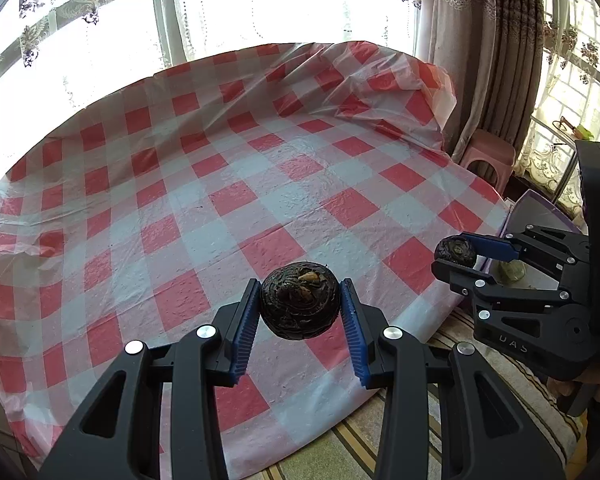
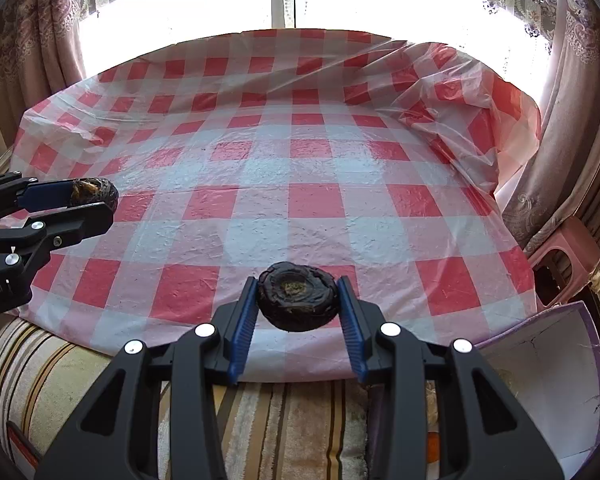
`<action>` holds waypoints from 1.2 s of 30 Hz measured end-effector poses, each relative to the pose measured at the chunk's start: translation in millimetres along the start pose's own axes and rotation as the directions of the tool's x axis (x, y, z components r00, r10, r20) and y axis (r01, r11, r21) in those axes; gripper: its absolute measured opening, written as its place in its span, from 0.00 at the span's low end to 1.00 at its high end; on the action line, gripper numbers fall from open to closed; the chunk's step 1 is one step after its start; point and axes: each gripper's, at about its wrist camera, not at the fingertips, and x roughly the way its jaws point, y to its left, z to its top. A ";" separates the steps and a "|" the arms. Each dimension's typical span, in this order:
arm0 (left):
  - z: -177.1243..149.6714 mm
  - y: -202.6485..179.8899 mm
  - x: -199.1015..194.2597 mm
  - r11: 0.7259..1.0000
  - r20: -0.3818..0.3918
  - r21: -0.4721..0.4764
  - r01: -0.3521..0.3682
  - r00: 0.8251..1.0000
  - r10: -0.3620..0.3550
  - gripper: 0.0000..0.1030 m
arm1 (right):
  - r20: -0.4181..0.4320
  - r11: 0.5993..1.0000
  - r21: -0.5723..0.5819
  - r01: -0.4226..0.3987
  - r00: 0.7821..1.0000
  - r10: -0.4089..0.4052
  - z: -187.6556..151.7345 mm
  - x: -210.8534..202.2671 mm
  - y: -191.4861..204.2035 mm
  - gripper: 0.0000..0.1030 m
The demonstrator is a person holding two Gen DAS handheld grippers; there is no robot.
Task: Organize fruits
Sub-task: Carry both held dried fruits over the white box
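Holding one dark, wrinkled fruit apiece, both grippers are loaded and carried above the near edge of the table.

Item 1: left gripper [image 1: 300, 306], lower centre of the left wrist view. Blue pads closed on a round, dark brown fruit [image 1: 300, 306] with a dried stem scar facing the camera. Seen again at the left edge of the right wrist view.

Item 2: right gripper [image 2: 298, 300], lower centre of the right wrist view. Pads closed on a flatter dark fruit [image 2: 298, 300], ringed side up. Also visible at the right of the left wrist view, over the table edge.

Item 3: red-and-white checked plastic tablecloth [image 2: 300, 200], filling the middle of both views. No fruit lies on it in either view.

Item 4: purple-rimmed white box [image 2: 552, 380], lower right of the right wrist view, beside the table. A pale greenish item [image 1: 510, 272] shows near it in the left wrist view; what it is cannot be told.

Progress, judged: picking up is done for these two pieces; placing is not. No sorted group is visible yet, so the task appears to be at an early or middle stage. The destination cannot be told.
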 end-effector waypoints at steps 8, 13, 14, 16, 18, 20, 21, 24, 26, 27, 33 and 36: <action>11.3 -20.5 -1.3 0.998 0.009 0.046 0.036 0.999 -0.037 0.37 | 0.016 0.997 0.051 0.065 0.998 -0.066 -7.7 -17.8 -37.6 0.39; 15.4 -36.1 3.4 0.994 -0.004 0.085 0.066 0.998 -0.066 0.37 | 0.006 0.988 0.092 0.123 0.992 -0.124 -20.2 -27.9 -66.7 0.39; 16.1 -39.8 5.5 0.993 -0.008 0.091 0.076 0.997 -0.075 0.37 | 0.003 0.986 0.100 0.134 0.991 -0.135 -23.0 -29.9 -72.5 0.39; 17.6 -48.9 9.9 0.990 -0.015 0.111 0.087 0.996 -0.086 0.37 | -0.003 0.981 0.113 0.157 0.988 -0.158 -28.3 -33.5 -83.5 0.39; 19.4 -59.3 15.1 0.986 -0.023 0.134 0.098 0.995 -0.095 0.37 | -0.009 0.976 0.129 0.178 0.984 -0.178 -34.1 -37.1 -95.6 0.39; 21.4 -70.9 20.4 0.982 -0.030 0.155 0.107 0.994 -0.104 0.37 | -0.013 0.970 0.141 0.199 0.980 -0.199 -40.1 -41.7 -107.5 0.39; 21.9 -76.9 22.7 0.979 -0.034 0.166 0.114 0.993 -0.110 0.37 | -0.016 0.966 0.148 0.210 0.978 -0.210 -43.7 -44.4 -113.5 0.39; 24.5 -96.6 28.8 0.969 -0.046 0.211 0.131 0.991 -0.124 0.37 | -0.028 0.956 0.167 0.243 0.970 -0.242 -54.2 -51.8 -131.2 0.39; 26.3 -109.6 31.7 0.961 -0.053 0.236 0.142 0.990 -0.133 0.37 | -0.038 0.947 0.183 0.263 0.965 -0.260 -61.7 -55.8 -142.2 0.39; 27.3 -115.6 33.0 0.958 -0.054 0.249 0.144 0.989 -0.135 0.37 | -0.042 0.943 0.191 0.271 0.962 -0.268 -65.0 -57.6 -147.6 0.39; 30.6 -150.5 39.6 0.935 -0.073 0.310 0.172 0.985 -0.157 0.37 | -0.072 0.927 0.217 0.307 0.952 -0.298 -82.8 -61.1 -169.7 0.39; 30.0 -169.4 44.3 0.920 -0.088 0.346 0.183 0.983 -0.163 0.37 | -0.084 0.921 0.227 0.318 0.948 -0.307 -89.9 -60.9 -176.8 0.39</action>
